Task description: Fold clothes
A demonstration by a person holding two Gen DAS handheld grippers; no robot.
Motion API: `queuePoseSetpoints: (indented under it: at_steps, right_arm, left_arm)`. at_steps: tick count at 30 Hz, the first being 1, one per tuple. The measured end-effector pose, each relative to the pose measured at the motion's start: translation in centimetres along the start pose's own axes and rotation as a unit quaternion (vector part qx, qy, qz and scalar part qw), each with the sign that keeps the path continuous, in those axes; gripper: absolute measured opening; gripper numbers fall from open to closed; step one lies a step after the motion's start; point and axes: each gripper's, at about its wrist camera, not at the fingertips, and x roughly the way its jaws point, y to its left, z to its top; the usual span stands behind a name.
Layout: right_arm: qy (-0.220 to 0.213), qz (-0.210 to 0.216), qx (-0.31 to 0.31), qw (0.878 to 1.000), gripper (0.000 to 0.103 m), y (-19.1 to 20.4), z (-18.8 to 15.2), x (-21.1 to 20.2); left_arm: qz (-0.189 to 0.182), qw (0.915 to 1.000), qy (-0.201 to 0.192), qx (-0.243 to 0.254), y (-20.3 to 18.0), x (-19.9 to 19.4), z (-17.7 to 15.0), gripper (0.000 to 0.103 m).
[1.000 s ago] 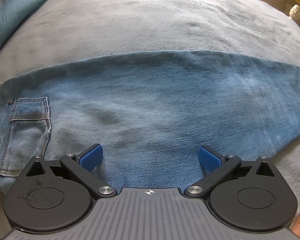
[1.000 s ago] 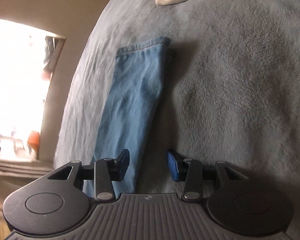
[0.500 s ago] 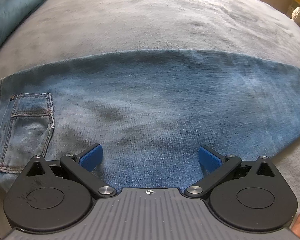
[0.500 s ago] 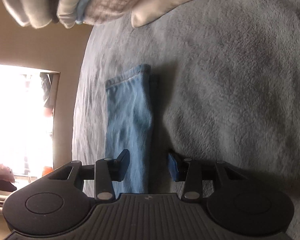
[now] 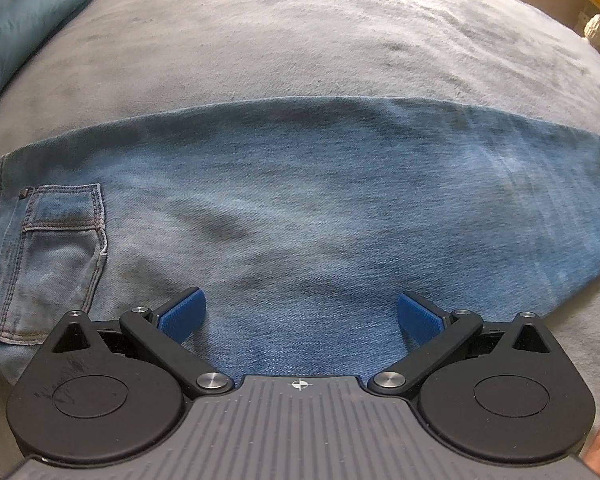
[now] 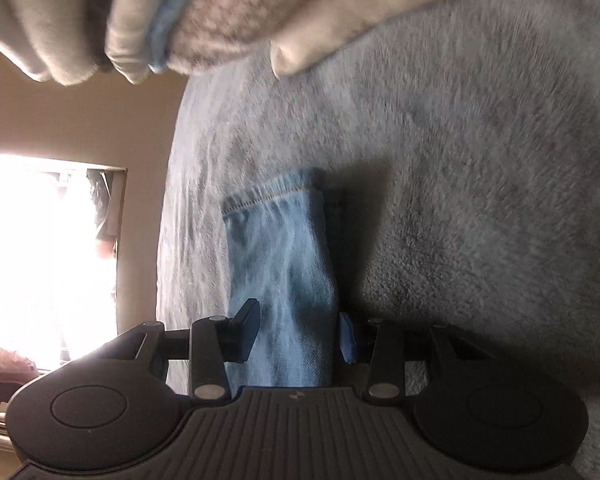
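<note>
While the jeans (image 5: pixel 300 208) lay flat across the grey blanket (image 5: pixel 300 40), the left gripper (image 5: pixel 300 316) hovered wide open and empty above them; the right gripper (image 6: pixel 298 330), jaws parted, straddled the leg near its hem (image 6: pixel 268 196), apparently ready to close for a fold.

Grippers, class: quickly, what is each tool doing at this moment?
Left tool: open, hovering over the jeans, holding nothing.
Right tool: open, fingers either side of the jeans leg, not clamped.
</note>
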Motion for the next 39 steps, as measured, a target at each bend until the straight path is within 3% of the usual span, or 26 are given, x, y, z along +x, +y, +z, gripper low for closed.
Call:
queuePoseSetpoints:
  at_steps: [2, 6, 17, 21, 23, 28, 35, 39]
  right_arm:
    - [-0.020, -0.001, -0.015, 1.000, 0.043, 0.0, 0.2, -0.5]
    - [-0.015, 0.008, 0.012, 1.000, 0.042, -1.1, 1.3, 0.5]
    - [-0.019, 0.013, -0.021, 1.000, 0.041, 0.1, 2.3, 3.4]
    - [-0.030, -0.008, -0.056, 0.998, 0.026, 1.1, 1.6, 3.5]
    - [-0.035, -0.013, -0.075, 0.996, 0.025, 1.4, 1.2, 3.5]
    - [-0.025, 0.019, 0.004, 0.999, 0.025, -0.2, 2.2, 4.0]
    - [-0.008, 0.040, -0.040, 0.998, 0.027, 0.5, 1.6, 4.4]
    - [-0.013, 0.041, -0.011, 0.999, 0.025, 0.0, 1.7, 5.3]
  left_arm:
    - [-0.001, 1.0000, -0.001, -0.001, 0.0, 0.0, 0.0, 0.103]
    - [-0.001, 1.0000, -0.001, -0.002, 0.0, 0.1, -0.1, 0.103]
    - [-0.004, 1.0000, -0.006, -0.003, 0.2, 0.0, -0.1, 0.103]
    - [-0.004, 1.0000, -0.008, -0.003, 0.2, -0.1, -0.2, 0.103]
    - [-0.005, 1.0000, -0.007, -0.004, 0.3, -0.2, -0.2, 0.103]
    - [-0.004, 1.0000, -0.006, -0.005, 0.3, -0.3, -0.1, 0.103]
    - [-0.004, 1.0000, -0.007, -0.005, 0.3, -0.4, -0.2, 0.103]
    - [-0.002, 1.0000, -0.006, -0.005, 0.3, -0.3, -0.1, 0.103]
